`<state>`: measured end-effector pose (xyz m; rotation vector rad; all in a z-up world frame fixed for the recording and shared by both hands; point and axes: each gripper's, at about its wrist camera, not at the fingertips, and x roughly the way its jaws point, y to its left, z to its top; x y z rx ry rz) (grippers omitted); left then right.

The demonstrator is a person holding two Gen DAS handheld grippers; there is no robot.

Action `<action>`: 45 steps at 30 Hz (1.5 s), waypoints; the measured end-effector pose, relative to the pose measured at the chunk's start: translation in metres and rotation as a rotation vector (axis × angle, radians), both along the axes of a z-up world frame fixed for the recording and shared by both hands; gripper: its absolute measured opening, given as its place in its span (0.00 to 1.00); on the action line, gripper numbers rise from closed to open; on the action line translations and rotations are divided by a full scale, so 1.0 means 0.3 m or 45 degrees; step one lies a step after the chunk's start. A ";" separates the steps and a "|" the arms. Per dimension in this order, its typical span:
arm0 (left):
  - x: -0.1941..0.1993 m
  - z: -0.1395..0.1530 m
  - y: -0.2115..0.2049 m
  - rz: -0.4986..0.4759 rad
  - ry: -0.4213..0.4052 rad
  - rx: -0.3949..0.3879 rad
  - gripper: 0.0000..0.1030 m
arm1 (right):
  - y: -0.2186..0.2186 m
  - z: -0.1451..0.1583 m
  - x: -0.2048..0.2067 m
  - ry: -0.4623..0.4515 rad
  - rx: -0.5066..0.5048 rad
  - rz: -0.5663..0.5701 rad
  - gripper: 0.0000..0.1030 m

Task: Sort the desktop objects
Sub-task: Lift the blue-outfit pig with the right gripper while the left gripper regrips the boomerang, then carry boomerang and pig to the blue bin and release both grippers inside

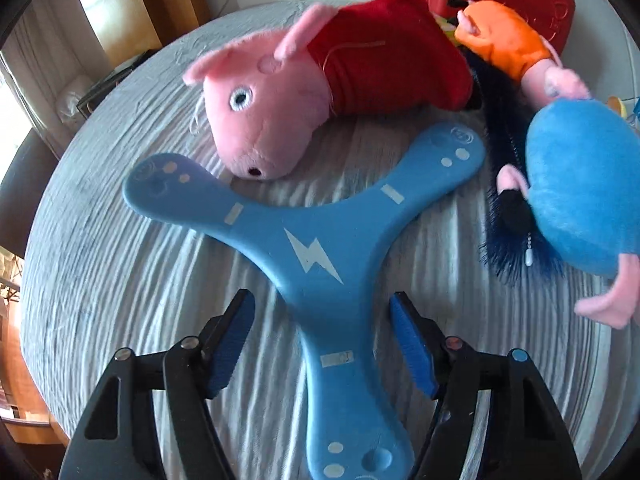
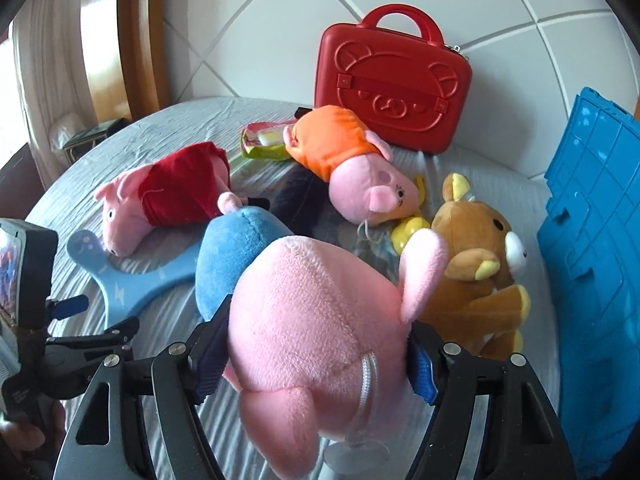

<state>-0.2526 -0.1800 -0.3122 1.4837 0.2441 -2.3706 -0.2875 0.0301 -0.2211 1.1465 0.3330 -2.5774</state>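
None of the toys looks sorted yet; as far as both views show, every one lies loose on the bed [image 1: 120,272], so I judge the task to be near its start.

The left tongs [image 1: 322,334] stand open, straddling one arm of the blue three-armed boomerang [image 1: 316,248] with a gap on each side, the pads not touching it. Just beyond their tips lies the pig plush in the red dress [image 1: 280,92].

The right tongs [image 2: 314,350] have the pink head of the pig plush in blue [image 2: 312,336] between their pads, which look pressed against it on both sides; its blue body stretches ahead of the tips. To the right of these tongs sits the brown bear plush [image 2: 476,264], and past it the blue crate [image 2: 592,264], probably the place for the toys, though its inside is not visible. Further ahead lie the pig plush in orange [image 2: 352,168], a yellow toy [image 2: 410,232] and the red bear-face case [image 2: 390,88].
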 end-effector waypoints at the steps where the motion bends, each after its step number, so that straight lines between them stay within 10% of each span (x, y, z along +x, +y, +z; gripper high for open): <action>1: 0.007 -0.007 -0.001 0.022 0.009 0.001 0.67 | 0.011 -0.017 0.002 -0.011 -0.004 -0.005 0.77; 10: 0.026 -0.010 0.009 0.021 0.131 0.011 0.61 | 0.080 -0.175 0.054 -0.170 0.022 0.031 0.88; 12: 0.024 -0.003 0.021 0.001 0.134 0.013 0.49 | 0.086 -0.168 0.054 -0.166 0.033 0.038 0.94; 28: 0.062 0.096 0.018 0.025 0.179 0.024 0.47 | -0.050 -0.103 -0.013 -0.096 0.168 0.307 1.00; 32: 0.060 0.105 0.028 0.012 0.176 0.000 0.47 | -0.068 -0.191 -0.035 -0.273 0.091 0.330 0.74; 45: 0.122 0.391 0.094 -0.048 0.370 -0.086 0.47 | 0.039 0.068 0.016 -0.107 -0.088 0.203 0.71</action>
